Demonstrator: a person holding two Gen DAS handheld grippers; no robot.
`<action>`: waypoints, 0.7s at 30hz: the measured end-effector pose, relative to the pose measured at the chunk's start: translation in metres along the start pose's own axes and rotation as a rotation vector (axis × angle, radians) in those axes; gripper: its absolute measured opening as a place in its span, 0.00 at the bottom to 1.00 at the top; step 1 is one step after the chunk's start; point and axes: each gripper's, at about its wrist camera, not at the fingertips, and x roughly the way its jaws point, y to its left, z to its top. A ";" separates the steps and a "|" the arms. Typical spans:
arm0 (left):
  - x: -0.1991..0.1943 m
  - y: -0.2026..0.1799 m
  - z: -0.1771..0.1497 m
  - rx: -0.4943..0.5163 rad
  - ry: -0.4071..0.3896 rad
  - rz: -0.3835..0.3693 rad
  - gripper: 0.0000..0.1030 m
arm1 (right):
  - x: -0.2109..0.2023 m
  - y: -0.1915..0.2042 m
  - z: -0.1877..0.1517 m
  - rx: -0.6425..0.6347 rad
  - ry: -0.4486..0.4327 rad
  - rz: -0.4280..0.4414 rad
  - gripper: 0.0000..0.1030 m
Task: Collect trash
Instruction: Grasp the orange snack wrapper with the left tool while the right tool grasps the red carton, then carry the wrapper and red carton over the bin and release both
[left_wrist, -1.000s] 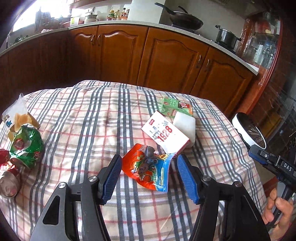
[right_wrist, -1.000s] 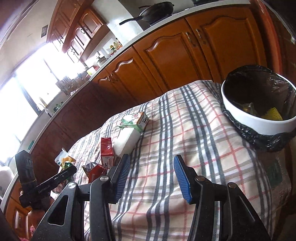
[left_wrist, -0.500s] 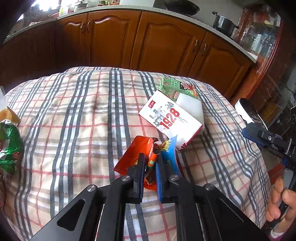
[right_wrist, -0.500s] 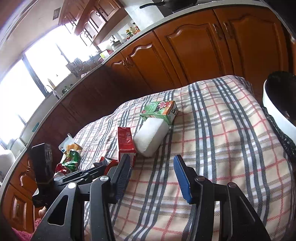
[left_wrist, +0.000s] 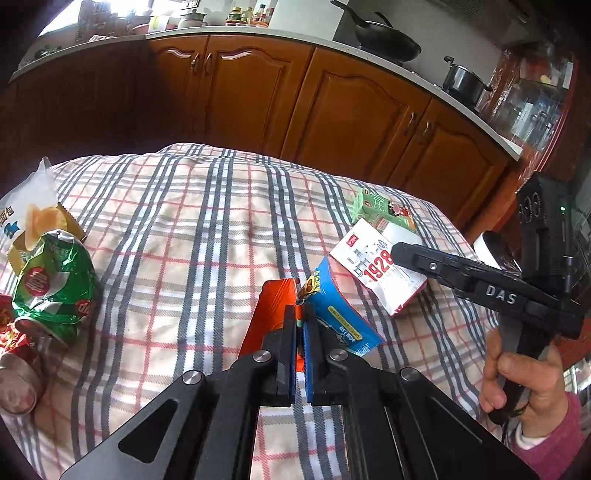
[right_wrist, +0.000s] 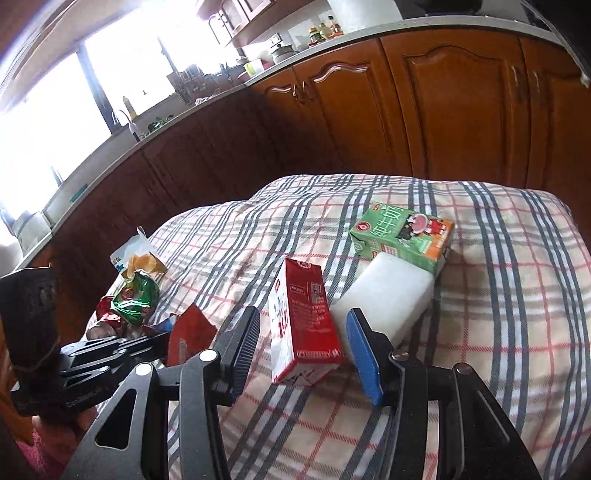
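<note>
The wrapper (left_wrist: 332, 317) is clamped by the left gripper (left_wrist: 300, 325), ready for binning. The carton (right_wrist: 306, 325) is straddled by the spread right gripper (right_wrist: 301, 347), for pickup.

"1928" on red-white carton (left_wrist: 376, 264); "DAS" on right gripper (left_wrist: 402, 254)

Left wrist view: low over checked tablecloth (left_wrist: 192, 236), facing cabinets (left_wrist: 354, 110). Right wrist view: close behind red carton (right_wrist: 303, 317), facing window (right_wrist: 48, 110). Shared: red carton (left_wrist: 376, 266), green carton (left_wrist: 384, 210) (right_wrist: 402, 232).
</note>
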 end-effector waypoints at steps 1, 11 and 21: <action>-0.001 0.001 -0.001 -0.003 -0.001 0.003 0.01 | 0.007 0.001 0.002 -0.014 0.012 -0.005 0.50; -0.012 0.008 0.002 -0.027 -0.013 -0.004 0.01 | 0.034 0.038 -0.013 -0.175 0.094 -0.047 0.31; -0.013 -0.037 0.008 0.056 -0.021 -0.101 0.01 | -0.051 -0.002 -0.027 0.015 -0.039 -0.001 0.30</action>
